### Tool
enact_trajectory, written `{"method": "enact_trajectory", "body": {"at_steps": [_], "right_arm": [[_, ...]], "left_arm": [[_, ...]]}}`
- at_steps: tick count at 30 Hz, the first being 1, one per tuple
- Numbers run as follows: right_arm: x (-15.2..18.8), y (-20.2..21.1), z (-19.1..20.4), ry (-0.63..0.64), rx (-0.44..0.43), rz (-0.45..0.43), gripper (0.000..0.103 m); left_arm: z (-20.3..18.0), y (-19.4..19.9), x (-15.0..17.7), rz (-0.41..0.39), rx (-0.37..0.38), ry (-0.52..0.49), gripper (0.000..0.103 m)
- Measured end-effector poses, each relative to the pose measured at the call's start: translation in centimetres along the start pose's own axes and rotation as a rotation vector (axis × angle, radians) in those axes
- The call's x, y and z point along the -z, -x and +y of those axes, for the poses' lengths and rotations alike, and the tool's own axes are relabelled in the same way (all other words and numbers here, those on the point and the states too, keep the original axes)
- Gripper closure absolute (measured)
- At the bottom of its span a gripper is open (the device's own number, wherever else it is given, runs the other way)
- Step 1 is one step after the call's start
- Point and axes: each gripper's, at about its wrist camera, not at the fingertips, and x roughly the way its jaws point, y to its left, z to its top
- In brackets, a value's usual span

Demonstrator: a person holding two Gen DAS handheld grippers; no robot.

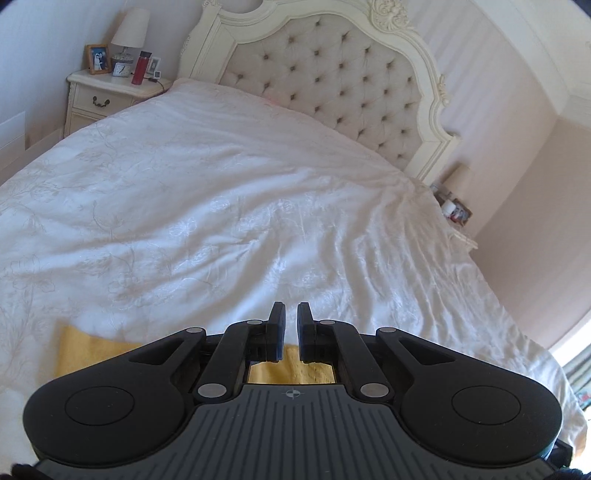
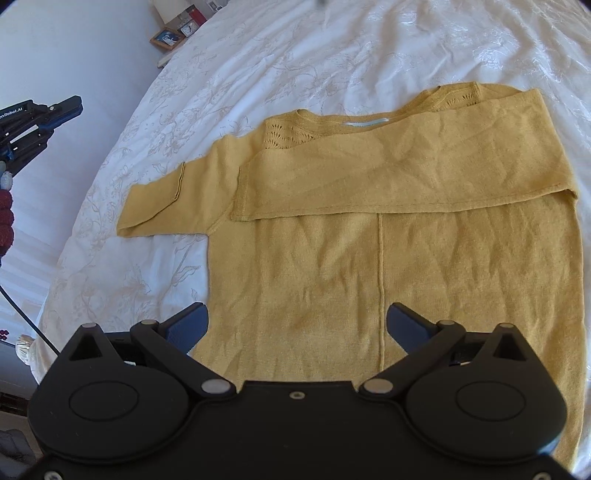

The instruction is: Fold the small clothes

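Yellow sweater [image 2: 369, 206] lies flat mid-frame on the white bedspread [image 2: 258, 55], one sleeve folded across — lower hem hidden behind right gripper [image 2: 297, 325], jaws wide, empty. Left gripper [image 1: 290, 328] nearly closed on nothing, sweater mostly hidden beneath it.

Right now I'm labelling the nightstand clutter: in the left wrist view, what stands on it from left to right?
Framed photo → small clock, with the lamp rising behind it → red bottle → small white frame, all on the nightstand.
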Motion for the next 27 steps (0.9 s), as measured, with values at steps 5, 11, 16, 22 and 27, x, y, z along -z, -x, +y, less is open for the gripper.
{"method": "enact_trajectory", "body": {"at_steps": [5,11,16,22,27], "right_arm": [[-0.3,1.1,-2.0,0.016,-0.001,-0.004,0.000],[-1.7,0.9,-1.3,0.082,0.052,0.002,0.000],[-3.0,0.1,0.7,0.146,0.072,-0.002,0.000],[-3.3,-0.8,1.9,0.085,0.079,0.012,0.000],[-3.0,-1.2,1.7,0.037,0.108,0.030,0.000]], "left_arm": [[-3.9,-1.5,4.8,0.077,-0.144,-0.129,0.064],[-4.1,-2.3,9.9,0.163,-0.263,-0.118,0.062],[-3.0,-3.2,11.4,0.147,-0.400,-0.126,0.061],[-0.3,-6.0,10.6,0.134,-0.530,-0.314,0.061],[2.8,-8.5,10.9,0.201,-0.569,-0.401,0.061]]}}
